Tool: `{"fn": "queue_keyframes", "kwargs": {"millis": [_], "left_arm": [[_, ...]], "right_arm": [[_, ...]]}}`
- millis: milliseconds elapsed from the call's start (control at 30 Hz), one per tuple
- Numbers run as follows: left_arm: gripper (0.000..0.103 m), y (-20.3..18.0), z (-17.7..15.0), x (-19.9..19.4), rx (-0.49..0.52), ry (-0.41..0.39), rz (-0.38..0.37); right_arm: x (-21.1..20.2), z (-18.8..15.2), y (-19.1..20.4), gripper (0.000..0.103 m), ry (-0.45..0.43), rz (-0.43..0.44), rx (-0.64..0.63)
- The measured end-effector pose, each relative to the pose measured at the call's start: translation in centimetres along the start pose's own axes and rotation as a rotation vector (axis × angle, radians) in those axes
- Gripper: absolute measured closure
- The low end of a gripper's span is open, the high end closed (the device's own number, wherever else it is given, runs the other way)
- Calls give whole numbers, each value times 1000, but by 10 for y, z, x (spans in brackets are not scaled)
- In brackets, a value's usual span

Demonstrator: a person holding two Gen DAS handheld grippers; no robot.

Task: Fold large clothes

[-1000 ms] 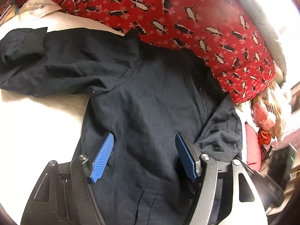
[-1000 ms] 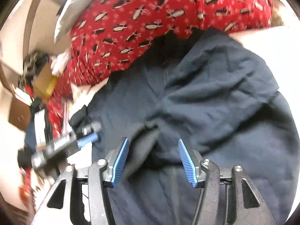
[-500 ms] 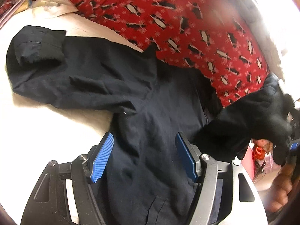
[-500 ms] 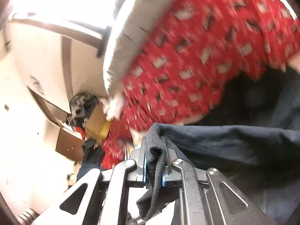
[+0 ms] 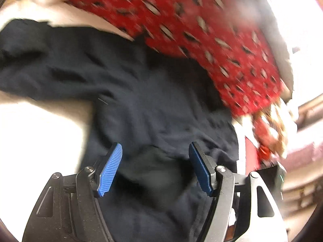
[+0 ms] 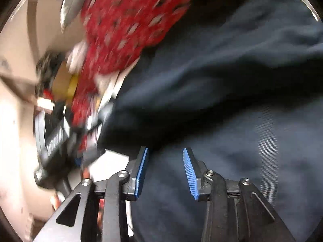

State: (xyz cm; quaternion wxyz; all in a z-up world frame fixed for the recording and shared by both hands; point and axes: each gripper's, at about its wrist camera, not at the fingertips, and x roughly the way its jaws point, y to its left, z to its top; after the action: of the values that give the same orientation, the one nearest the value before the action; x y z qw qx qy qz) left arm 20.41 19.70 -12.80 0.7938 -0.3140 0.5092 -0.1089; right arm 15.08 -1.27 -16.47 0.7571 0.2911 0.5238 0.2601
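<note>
A large dark navy jacket (image 5: 153, 104) lies spread on a white bed, one sleeve (image 5: 40, 64) stretched out to the left. Its other sleeve is folded over the body, with the dark cuff (image 5: 153, 161) lying between the left fingers. My left gripper (image 5: 155, 167) is open and empty just above the jacket's body. In the right wrist view the jacket (image 6: 222, 92) fills the frame, the folded sleeve crossing it. My right gripper (image 6: 164, 171) is open and empty over the fabric near its left edge. Both views are blurred by motion.
A red patterned blanket (image 5: 201, 30) lies along the far side of the jacket, also in the right wrist view (image 6: 131, 20). White bed surface (image 5: 36, 137) shows at the left. Clutter (image 5: 270, 133) sits off the bed's right; the left gripper's body (image 6: 58, 141) shows at the left of the right wrist view.
My right gripper, shut on the sleeve cuff half a second ago, has let it go and opened. The sleeve now lies folded across the jacket's body. Both grippers are moving.
</note>
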Motion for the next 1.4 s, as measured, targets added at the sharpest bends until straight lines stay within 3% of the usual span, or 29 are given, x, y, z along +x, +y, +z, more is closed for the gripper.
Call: {"fn": "queue_keyframes", "kwargs": {"millis": [100,267,400,500,600,767,833,900,933,967,1033,1200,1233,1300,1400], "left_arm": [[35,-20,-7,-4,23,29,-55],[35,-36,-15,-29,-1,6,-49],[33,-27,-28,-46,-39,-40,75],[29,-5,-42,-37,-95,-19,164],[29,17,-57,-15,-187,61,106],[29,12,-72,21,-224,163,-55],[29,7,-71,29,-227,154,-68],[29,3,-61,30,-243,90,-92],[35,-1,-53,26,-239,46,-73],[60,-5,-46,21,-222,8,-62],[90,-15,-30,13,-178,-29,-43],[90,-38,4,-16,-116,-126,-37],[90,-44,9,-21,-99,-139,-43],[90,-49,15,-30,-62,-163,-56],[89,-45,12,-21,-25,-133,-70]], "right_arm": [[-39,26,-41,52,-131,19,170],[-67,40,-70,47,-213,41,315],[-68,31,-84,46,-179,59,346],[-74,14,-89,45,-181,71,342],[-81,1,-107,45,-181,81,360],[-91,0,-123,44,-228,106,382],[-97,-1,-131,43,-248,104,400],[-102,0,-142,43,-265,121,430],[-104,1,-146,43,-273,131,442],[-106,3,-152,43,-288,152,459],[-108,7,-159,43,-304,172,481],[-111,36,-181,43,-401,227,572],[-111,44,-187,46,-416,234,610],[-115,59,-192,100,-432,294,643],[-151,72,-174,102,-558,302,508]]}}
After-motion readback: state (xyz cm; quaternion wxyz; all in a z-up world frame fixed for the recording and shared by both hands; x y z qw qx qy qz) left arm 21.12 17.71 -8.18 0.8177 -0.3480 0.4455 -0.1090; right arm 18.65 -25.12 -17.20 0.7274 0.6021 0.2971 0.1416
